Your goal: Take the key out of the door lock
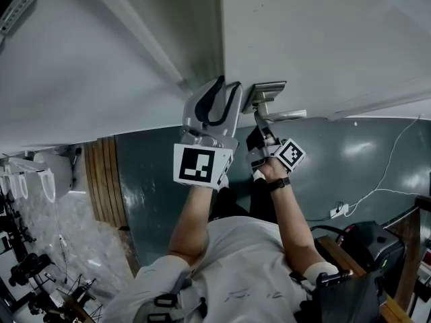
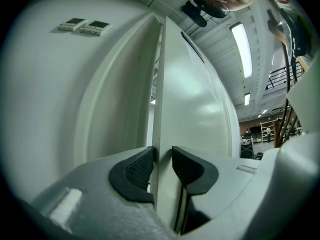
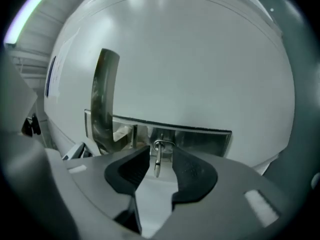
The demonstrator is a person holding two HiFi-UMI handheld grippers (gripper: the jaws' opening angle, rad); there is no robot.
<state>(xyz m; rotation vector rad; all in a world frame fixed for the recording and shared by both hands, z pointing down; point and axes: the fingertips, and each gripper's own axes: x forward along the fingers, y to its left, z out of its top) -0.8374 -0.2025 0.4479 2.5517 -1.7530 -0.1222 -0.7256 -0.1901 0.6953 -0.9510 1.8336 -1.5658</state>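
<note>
A small metal key (image 3: 157, 159) sticks out of the steel lock plate (image 3: 200, 139) on the white door, edge-on, below the curved metal handle (image 3: 102, 94). My right gripper (image 3: 160, 166) is open around the key, a thin gap showing on each side of it. In the head view the right gripper (image 1: 259, 123) reaches up to the lock plate (image 1: 264, 93). My left gripper (image 2: 162, 166) is shut on the door's edge (image 2: 162, 109), one pad on each face. The head view shows the left gripper (image 1: 214, 103) beside the right one, to its left.
The white door frame (image 2: 115, 99) stands just left of the door edge, with two wall panels (image 2: 82, 26) above it. On the dark floor lie a white cable (image 1: 377, 187) and a black case (image 1: 363, 241). Wooden slats (image 1: 104, 180) are at the left.
</note>
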